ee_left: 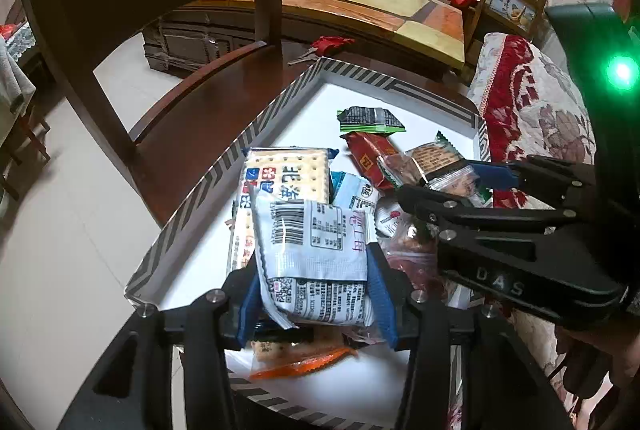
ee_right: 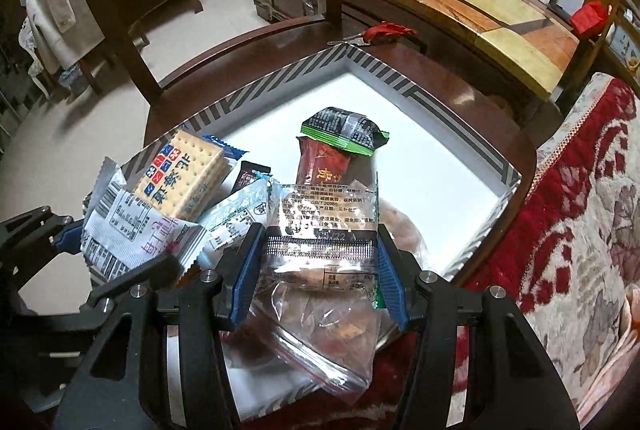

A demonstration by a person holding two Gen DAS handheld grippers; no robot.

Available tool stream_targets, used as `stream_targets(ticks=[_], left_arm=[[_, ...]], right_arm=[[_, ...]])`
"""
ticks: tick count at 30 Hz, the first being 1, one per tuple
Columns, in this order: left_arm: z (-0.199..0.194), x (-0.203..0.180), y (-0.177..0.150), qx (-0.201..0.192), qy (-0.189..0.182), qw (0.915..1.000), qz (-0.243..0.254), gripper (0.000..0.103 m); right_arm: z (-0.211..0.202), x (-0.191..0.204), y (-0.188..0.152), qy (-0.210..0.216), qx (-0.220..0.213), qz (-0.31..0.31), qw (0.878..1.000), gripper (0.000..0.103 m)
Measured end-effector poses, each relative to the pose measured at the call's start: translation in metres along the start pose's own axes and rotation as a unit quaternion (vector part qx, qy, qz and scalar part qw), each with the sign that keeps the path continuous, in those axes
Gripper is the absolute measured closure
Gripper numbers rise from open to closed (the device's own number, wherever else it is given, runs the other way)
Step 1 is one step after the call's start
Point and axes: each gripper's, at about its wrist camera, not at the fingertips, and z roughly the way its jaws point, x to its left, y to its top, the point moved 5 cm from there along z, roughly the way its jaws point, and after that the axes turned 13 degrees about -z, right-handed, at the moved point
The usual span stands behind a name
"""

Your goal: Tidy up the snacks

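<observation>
Blue-padded fingers of the left gripper (ee_left: 316,290) clamp a white snack packet (ee_left: 316,250) printed with a barcode and black text; the right gripper (ee_right: 318,270) pinches a clear cookie wrapper (ee_right: 324,230) — both held over the near end of a white tray (ee_left: 224,166) with a grey-striped rim, where a cracker pack (ee_left: 288,170), a red packet (ee_left: 368,154) and a green-edged packet (ee_left: 370,120) lie scattered — tray resting on a dark wooden chair (ee_left: 192,118).
</observation>
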Motion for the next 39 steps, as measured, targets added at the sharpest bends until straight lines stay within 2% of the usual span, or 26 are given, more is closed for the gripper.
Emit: stream_targets(ticks=[4,5,7,16,22,27,31,39], left_arm=[[0.0,0.0,-0.001,-0.002,0.007,1.0,-0.003,0.047],[0.001,0.0,-0.001,-0.002,0.009,1.0,-0.003,0.045],[0.001,0.001,-0.002,-0.001,0.013,0.9999,-0.004,0.033],[-0.005,0.002,-0.007,-0.011,0.02,0.9997,-0.008,0.017],[-0.022,-0.001,-0.01,-0.039,0.027,0.9989,0.006,0.011],[-0.039,-0.01,-0.013,-0.06,0.023,0.9978,0.016,0.007],[-0.047,-0.019,-0.016,-0.065,0.024,0.9973,0.025,0.006],[-0.058,-0.033,-0.026,-0.065,0.017,0.9973,0.032,0.005]], right_arm=[[-0.002,0.002,0.001,0.005,-0.007,0.002,1.0,0.044],[-0.003,0.002,0.001,0.007,-0.007,0.005,1.0,0.044],[-0.005,0.002,0.0,0.008,-0.011,0.008,1.0,0.044],[-0.033,0.001,-0.012,0.01,-0.043,0.028,0.999,0.044],[-0.058,-0.004,-0.037,0.009,-0.066,0.058,0.996,0.044],[-0.081,-0.005,-0.062,-0.008,-0.09,0.081,0.993,0.044],[-0.096,-0.001,-0.08,-0.016,-0.101,0.086,0.991,0.044],[-0.107,0.001,-0.11,-0.016,-0.096,0.097,0.991,0.044]])
